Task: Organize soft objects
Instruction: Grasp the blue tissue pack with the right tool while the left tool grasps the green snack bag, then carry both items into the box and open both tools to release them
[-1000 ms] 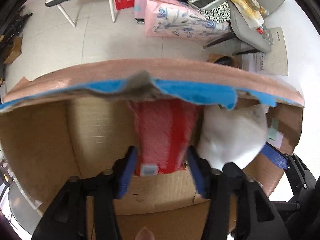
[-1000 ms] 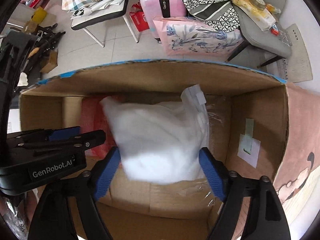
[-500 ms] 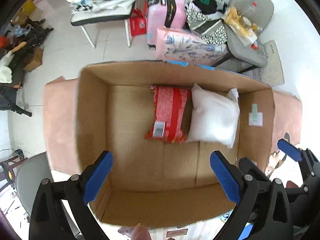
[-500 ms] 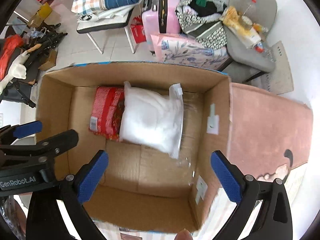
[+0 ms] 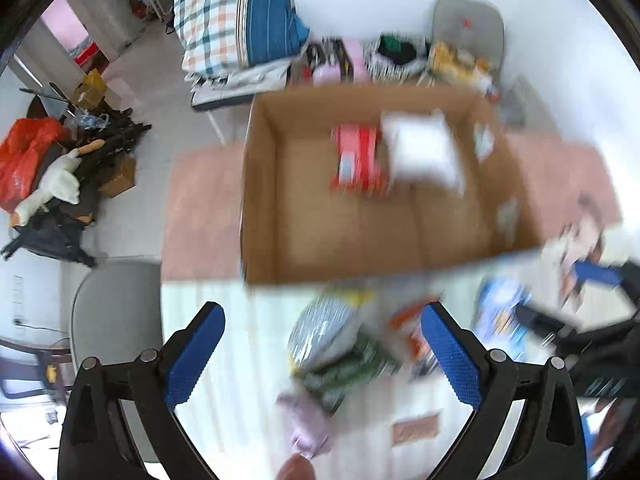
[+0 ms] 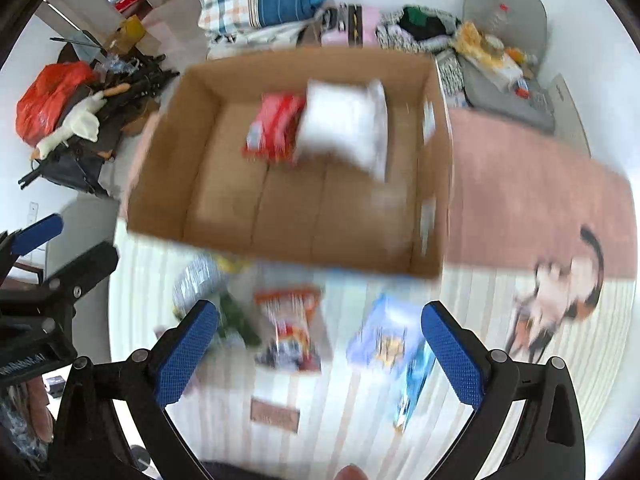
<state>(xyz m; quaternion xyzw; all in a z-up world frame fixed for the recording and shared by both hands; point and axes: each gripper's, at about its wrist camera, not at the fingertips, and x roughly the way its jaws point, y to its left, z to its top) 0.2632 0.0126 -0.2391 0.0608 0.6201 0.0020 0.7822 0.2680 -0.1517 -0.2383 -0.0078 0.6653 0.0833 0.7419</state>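
An open cardboard box point(image 5: 264, 216) point(image 6: 172, 184) holds a red packet point(image 5: 356, 160) point(image 6: 274, 128) and a white soft bag point(image 5: 424, 152) point(image 6: 346, 124) side by side at its far end. My left gripper point(image 5: 322, 354) is open and empty above a blurred pile of soft packets: a grey-silver one point(image 5: 320, 328), a green one point(image 5: 352, 368) and a lilac one point(image 5: 308, 420). My right gripper point(image 6: 318, 350) is open and empty above an orange packet point(image 6: 290, 320) and a light blue packet point(image 6: 386, 336) on the striped cloth.
A pink mat point(image 6: 528, 200) lies under and right of the box. A grey chair point(image 5: 116, 312) stands at the left. Behind the box are a chair with folded bedding point(image 5: 240, 20), a pink suitcase point(image 5: 336, 68) and a cluttered grey chair point(image 6: 504, 40). Floor clutter lies far left.
Both grippers let go of the red packet and the white bag, opened, and pulled back up out of the box; they now hang over the loose packets in front of it.
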